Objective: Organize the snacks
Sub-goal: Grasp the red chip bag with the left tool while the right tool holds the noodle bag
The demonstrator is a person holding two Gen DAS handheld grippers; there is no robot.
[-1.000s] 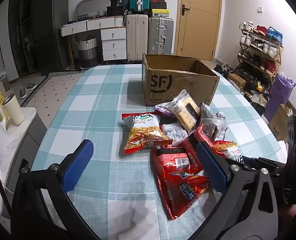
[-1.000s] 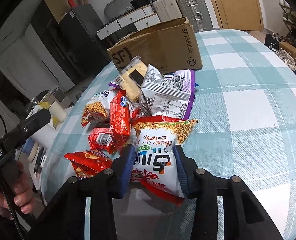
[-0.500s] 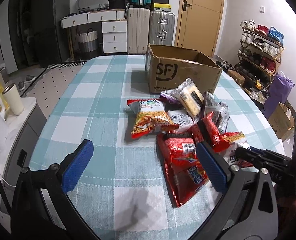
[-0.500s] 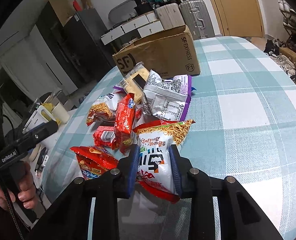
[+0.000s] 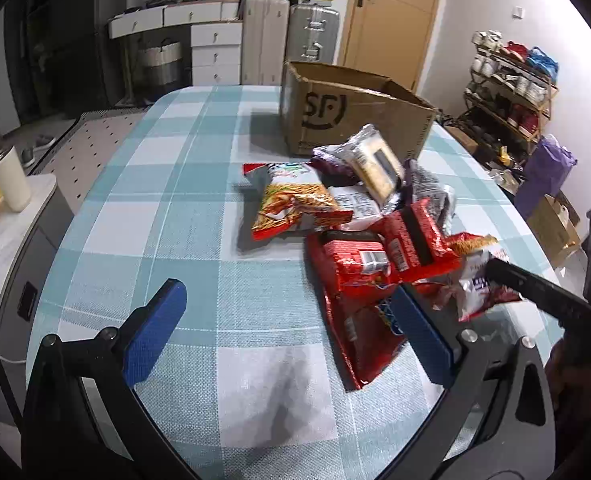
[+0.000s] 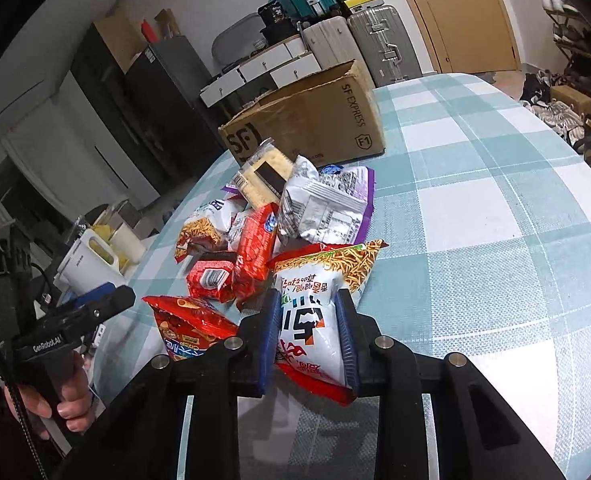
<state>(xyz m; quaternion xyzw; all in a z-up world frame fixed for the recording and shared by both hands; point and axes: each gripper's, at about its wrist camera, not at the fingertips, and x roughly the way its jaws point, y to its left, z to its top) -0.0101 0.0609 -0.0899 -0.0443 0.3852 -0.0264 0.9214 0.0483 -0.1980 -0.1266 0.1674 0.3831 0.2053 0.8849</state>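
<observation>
A pile of snack packets lies on the checked tablecloth in front of an open cardboard box. My right gripper is shut on a white and red noodle-snack bag, holding it just above the table at the near edge of the pile; the bag also shows in the left wrist view. My left gripper is open and empty above the table, its right finger over a flat red packet. The box also shows in the right wrist view.
The pile holds red packets, a silver and purple bag and a cracker pack. A side stand with a white cup is left of the table. Suitcases, drawers and a shoe rack stand beyond.
My right gripper has lifted the white noodle-snack bag and drawn it back from the pile. My left gripper has pulled back and risen, still open.
</observation>
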